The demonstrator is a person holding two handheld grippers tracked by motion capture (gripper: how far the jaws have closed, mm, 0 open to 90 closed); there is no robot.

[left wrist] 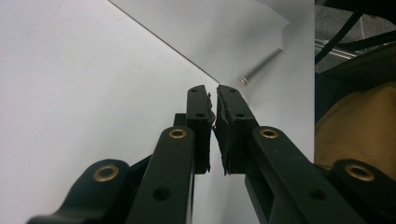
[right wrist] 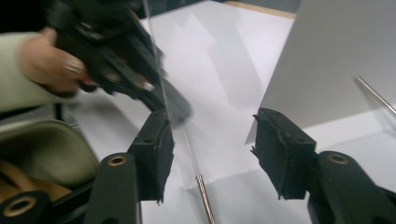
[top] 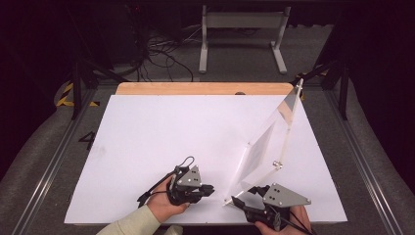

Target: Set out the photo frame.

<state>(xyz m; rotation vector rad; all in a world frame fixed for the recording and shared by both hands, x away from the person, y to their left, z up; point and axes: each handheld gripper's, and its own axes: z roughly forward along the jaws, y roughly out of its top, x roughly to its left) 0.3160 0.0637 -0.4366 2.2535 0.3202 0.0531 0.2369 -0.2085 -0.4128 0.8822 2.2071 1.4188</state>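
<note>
A clear panel point(top: 266, 142) with a white sheet in it stands tilted on the white table point(top: 161, 142), leaning up toward the back right. A small metal pin point(top: 277, 164) sits at its lower right. My left gripper point(top: 211, 188) lies just left of the panel's near corner, jaws shut on nothing point(left wrist: 215, 107). My right gripper point(top: 240, 200) is at that near corner. Its jaws stand open point(right wrist: 212, 144); the panel's clear edge runs down by the left jaw and a thin metal rod point(right wrist: 204, 193) lies between them. The white sheet point(right wrist: 327, 60) rises beyond the right jaw.
A wooden strip point(top: 205, 88) borders the table's far edge. Beyond it, a white leg frame point(top: 242, 29) and loose cables point(top: 161, 54) sit on the floor. A beige padded object point(left wrist: 359, 121) lies off the table's near side. The left half of the table is bare.
</note>
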